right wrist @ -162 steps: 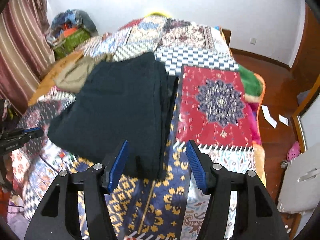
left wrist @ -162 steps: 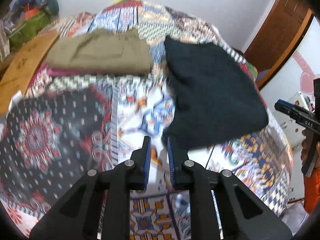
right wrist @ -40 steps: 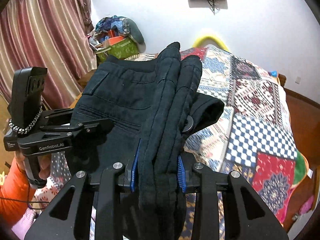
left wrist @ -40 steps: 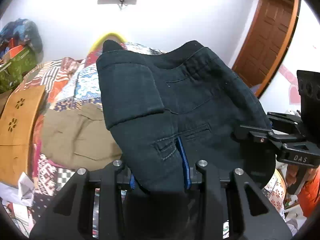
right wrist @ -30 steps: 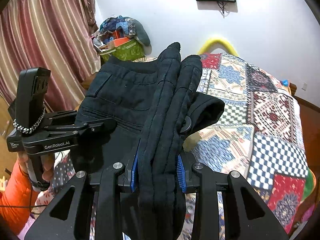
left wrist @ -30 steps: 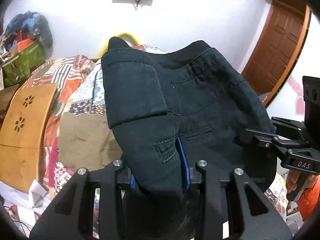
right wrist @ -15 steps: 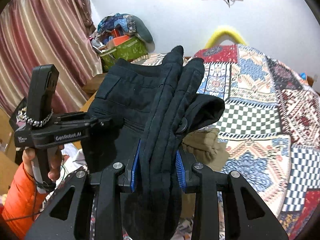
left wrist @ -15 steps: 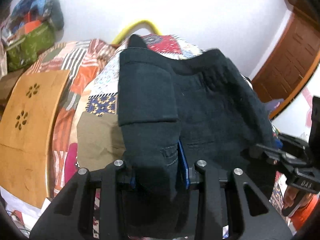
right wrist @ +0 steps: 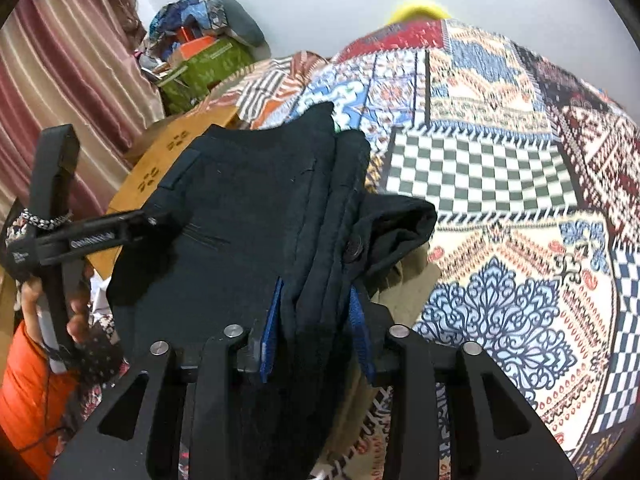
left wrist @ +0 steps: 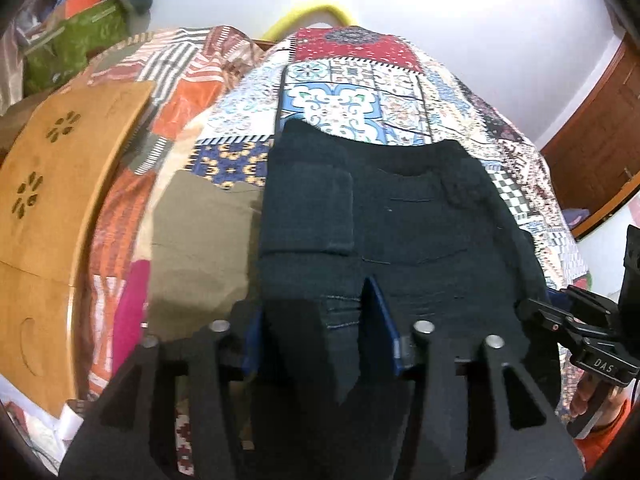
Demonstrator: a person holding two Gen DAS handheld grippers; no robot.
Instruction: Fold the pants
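Two views, left wrist first. My left hand-held gripper [left wrist: 322,332] sits at the bottom centre of the frame, its blue-padded fingers [left wrist: 383,320] pinching a thick fold of the dark pants [left wrist: 400,220]. The pants fill the middle of the frame, spreading upward from the jaws, with a folded flap on the left half and a stitched pocket line on the right. Just left of them lies a folded olive garment [left wrist: 200,240], partly covered by the dark cloth. Both lie over the patchwork quilt [left wrist: 352,76] of the bed, which runs toward the white wall at the top. A curved wooden board [left wrist: 52,200] with flower cut-outs takes up the left edge. At the right edge my right hand-held gripper [left wrist: 532,312] reaches in and meets the far side of the pants.

From the right wrist, my right hand-held gripper [right wrist: 316,328] at bottom centre is clamped on a bunched stack of pants layers [right wrist: 248,216], a button [right wrist: 354,247] showing just above the right finger. The dark cloth spreads to the centre left, where my left hand-held gripper [right wrist: 160,220] grips its edge. A checkered quilt patch [right wrist: 480,168] lies in the upper right, striped curtains [right wrist: 60,60] in the upper left.
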